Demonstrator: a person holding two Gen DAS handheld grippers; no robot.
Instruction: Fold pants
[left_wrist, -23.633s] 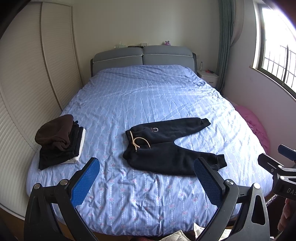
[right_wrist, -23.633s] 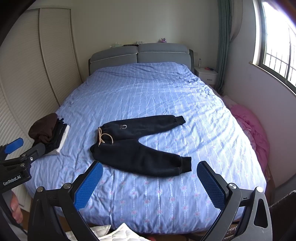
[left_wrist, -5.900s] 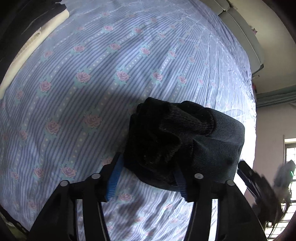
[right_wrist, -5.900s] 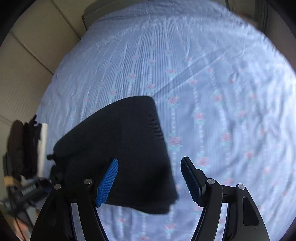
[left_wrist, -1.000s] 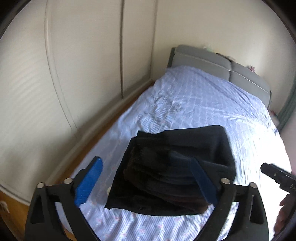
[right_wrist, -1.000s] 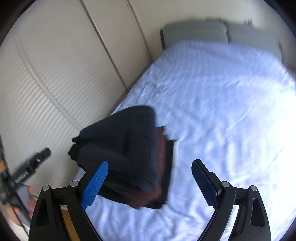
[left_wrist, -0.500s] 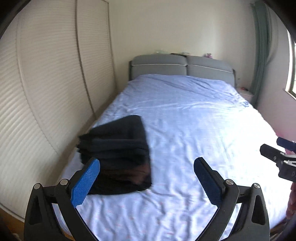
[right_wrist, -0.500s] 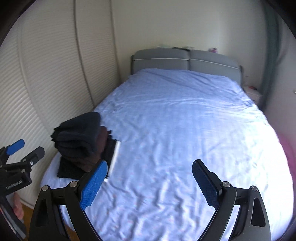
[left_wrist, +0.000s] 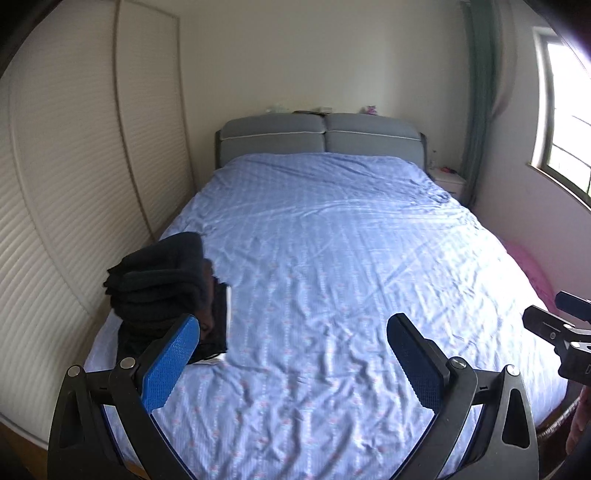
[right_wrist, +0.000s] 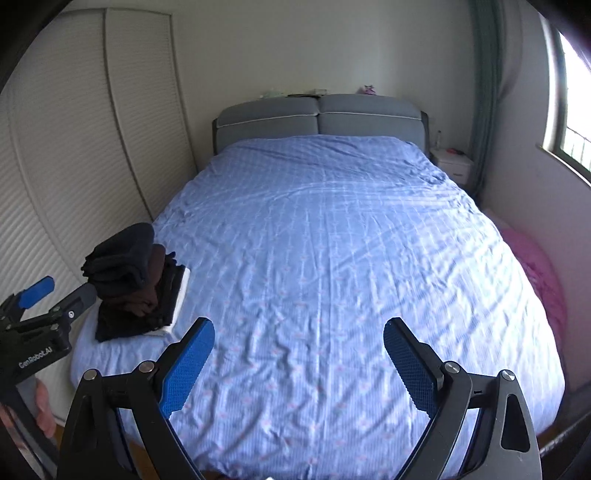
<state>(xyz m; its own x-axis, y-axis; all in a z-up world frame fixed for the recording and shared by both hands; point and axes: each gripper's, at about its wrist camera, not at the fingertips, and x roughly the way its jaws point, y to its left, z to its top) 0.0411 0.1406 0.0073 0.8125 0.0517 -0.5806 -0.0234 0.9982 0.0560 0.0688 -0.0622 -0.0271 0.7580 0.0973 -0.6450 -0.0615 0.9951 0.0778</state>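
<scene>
The folded black pants (left_wrist: 159, 273) lie on top of a stack of folded dark clothes at the bed's front left corner; they also show in the right wrist view (right_wrist: 122, 258). My left gripper (left_wrist: 293, 326) is open and empty, held back above the foot of the bed, right of the stack. My right gripper (right_wrist: 299, 328) is open and empty over the foot of the bed. The left gripper's body (right_wrist: 33, 332) shows at the left edge of the right wrist view.
The blue patterned bedspread (left_wrist: 332, 258) covers the whole bed. A grey headboard (left_wrist: 321, 133) stands at the far end, a ribbed wardrobe wall (left_wrist: 55, 184) on the left, a white nightstand (right_wrist: 452, 162), a window and pink fabric (right_wrist: 535, 273) on the right.
Both grippers have pulled back from the stack and turned toward the headboard. The stack now sits further left and smaller in both views. The pants stay on top.
</scene>
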